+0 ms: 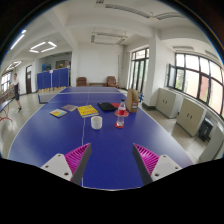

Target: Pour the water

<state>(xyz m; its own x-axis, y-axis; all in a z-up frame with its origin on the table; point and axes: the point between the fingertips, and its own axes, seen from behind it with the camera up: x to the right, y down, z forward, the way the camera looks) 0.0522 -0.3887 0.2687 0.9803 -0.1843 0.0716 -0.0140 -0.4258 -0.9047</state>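
Gripper view: the gripper point(110, 160) hovers above a blue table-tennis table point(60, 130), its two pink-padded fingers point(76, 157) spread wide apart and holding nothing. Well beyond them stand a small white cup point(97, 122) and, just beside it, a clear plastic bottle with a red label point(121, 114). A yellow book point(88, 110) lies farther back.
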